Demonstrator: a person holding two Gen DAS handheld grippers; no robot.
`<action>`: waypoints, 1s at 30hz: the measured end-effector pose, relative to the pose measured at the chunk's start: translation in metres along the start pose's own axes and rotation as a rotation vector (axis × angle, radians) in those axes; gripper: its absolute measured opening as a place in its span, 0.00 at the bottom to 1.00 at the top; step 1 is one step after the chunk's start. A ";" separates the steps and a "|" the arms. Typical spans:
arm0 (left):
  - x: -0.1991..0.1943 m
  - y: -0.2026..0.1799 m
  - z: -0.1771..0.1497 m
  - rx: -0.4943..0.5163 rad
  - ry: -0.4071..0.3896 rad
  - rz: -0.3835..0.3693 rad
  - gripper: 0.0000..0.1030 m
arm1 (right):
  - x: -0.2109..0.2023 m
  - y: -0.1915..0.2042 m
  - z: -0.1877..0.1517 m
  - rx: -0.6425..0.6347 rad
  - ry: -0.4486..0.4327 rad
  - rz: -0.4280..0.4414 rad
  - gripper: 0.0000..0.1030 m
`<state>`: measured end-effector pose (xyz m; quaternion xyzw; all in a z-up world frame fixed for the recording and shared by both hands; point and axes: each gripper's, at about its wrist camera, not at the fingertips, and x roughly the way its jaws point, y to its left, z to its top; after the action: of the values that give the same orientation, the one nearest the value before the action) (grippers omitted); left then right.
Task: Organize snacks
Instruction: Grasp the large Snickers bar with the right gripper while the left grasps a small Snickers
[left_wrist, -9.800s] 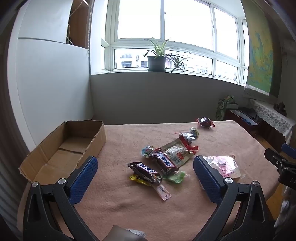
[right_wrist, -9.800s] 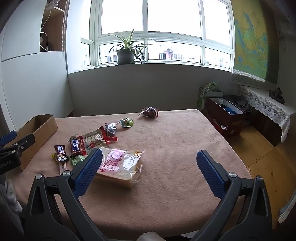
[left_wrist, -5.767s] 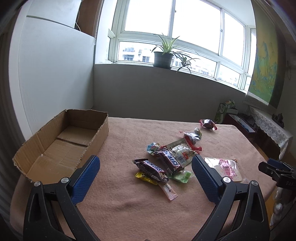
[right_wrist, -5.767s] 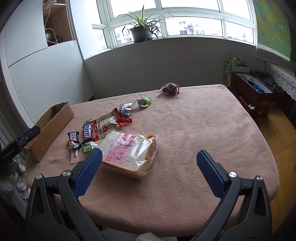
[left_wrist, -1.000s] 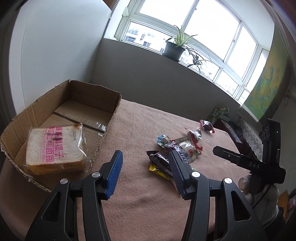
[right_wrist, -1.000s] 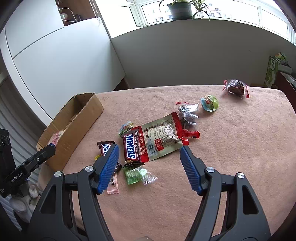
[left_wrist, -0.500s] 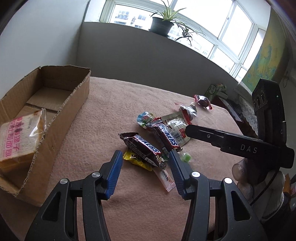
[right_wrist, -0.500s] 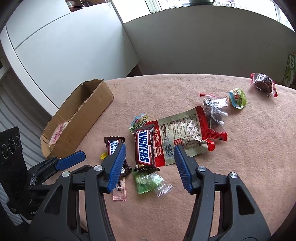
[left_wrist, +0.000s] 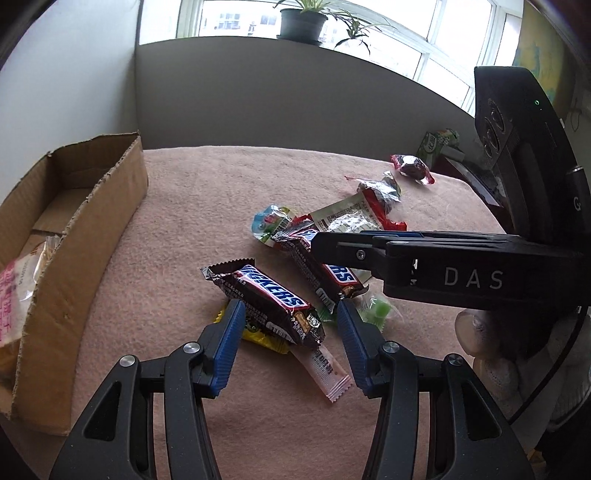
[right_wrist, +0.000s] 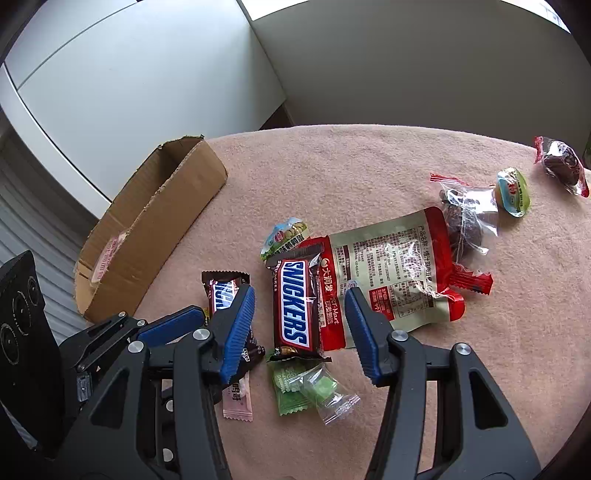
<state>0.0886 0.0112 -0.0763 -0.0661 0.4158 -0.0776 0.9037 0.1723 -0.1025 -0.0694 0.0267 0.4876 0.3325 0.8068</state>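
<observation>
In the left wrist view, the left gripper (left_wrist: 290, 314) is open at a middle width, and its blue pads stand on both sides of a brown Snickers bar (left_wrist: 264, 301) that lies on the pink table cloth (left_wrist: 207, 192); I cannot tell if the pads touch it. A yellow wrapper (left_wrist: 264, 338) and a pink stick sachet (left_wrist: 328, 373) lie under this bar. The brown cardboard box (left_wrist: 92, 229) at the left contains a bagged sliced bread (left_wrist: 16, 284).

In the right wrist view, the right gripper (right_wrist: 301, 306) is also half open, around a second brown Snickers bar (right_wrist: 295, 302) that rests partly on a red and beige snack pouch (right_wrist: 391, 273). A green candy packet (right_wrist: 295, 384) lies just below.
</observation>
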 end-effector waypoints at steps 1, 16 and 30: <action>0.002 0.001 0.000 -0.003 0.004 0.005 0.50 | 0.002 0.000 0.000 -0.002 0.004 0.001 0.53; 0.006 0.026 0.000 -0.056 0.018 0.034 0.49 | 0.011 0.013 -0.004 -0.097 0.031 -0.087 0.34; 0.012 0.028 0.011 -0.088 0.013 0.078 0.62 | -0.003 -0.004 -0.004 -0.034 -0.001 -0.080 0.28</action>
<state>0.1071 0.0370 -0.0838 -0.0892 0.4270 -0.0245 0.8995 0.1697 -0.1085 -0.0704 -0.0064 0.4823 0.3084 0.8199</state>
